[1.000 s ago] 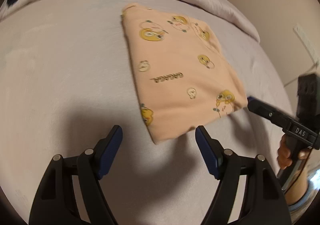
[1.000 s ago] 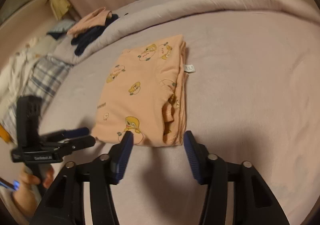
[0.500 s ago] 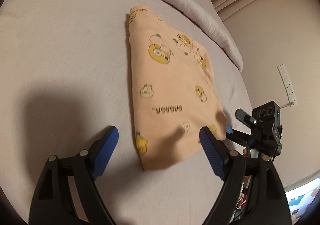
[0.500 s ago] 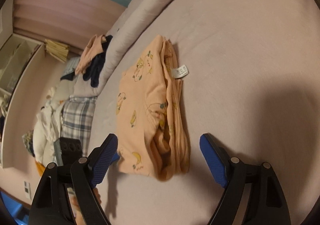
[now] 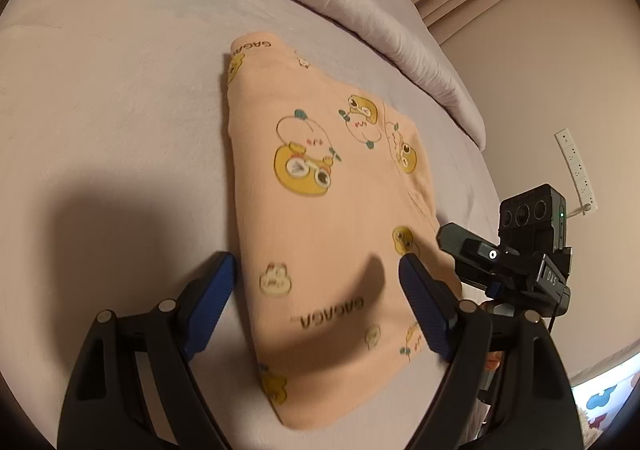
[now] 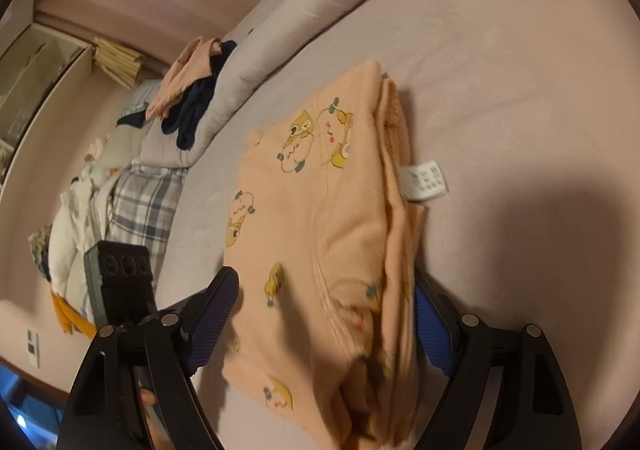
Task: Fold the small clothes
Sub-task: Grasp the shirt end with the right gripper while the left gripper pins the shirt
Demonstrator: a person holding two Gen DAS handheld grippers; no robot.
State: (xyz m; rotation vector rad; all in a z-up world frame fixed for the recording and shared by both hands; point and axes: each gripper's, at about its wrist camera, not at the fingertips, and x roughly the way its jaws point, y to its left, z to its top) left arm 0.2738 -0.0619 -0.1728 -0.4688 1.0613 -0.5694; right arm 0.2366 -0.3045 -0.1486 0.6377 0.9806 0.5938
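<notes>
Change: both grippers have come in over the garment since a second ago — then its near edge lay ahead of their fingers, now it lies between them; the right jaws were narrower and have spread.
Garment: peach cloth (image 5: 320, 217) printed with yellow cartoon figures, folded into a flat block on the bed (image 5: 112, 109), its stacked edges and a white label (image 6: 426, 181) on the right-hand side.
Left gripper: (image 5: 316, 302) angled down toward the bed, jaws wide; its blue pads (image 5: 208, 302) stand either side of the garment's near left part, with no pinch that I can see.
Right gripper: (image 6: 320, 322) also tilted down, jaws wide — the garment's layered near end sits between the pads (image 6: 212, 314); the right-hand pad is close against the folded edges, and whether it touches them I cannot tell.
Hands: each gripper shows in the other's view just beside the garment, with only a sliver of a hand below it.
Surroundings: duvet roll (image 5: 360, 9) along the bed's far side; heap of clothes (image 6: 192, 89) and a checked cloth (image 6: 144, 205) beyond the bed.
</notes>
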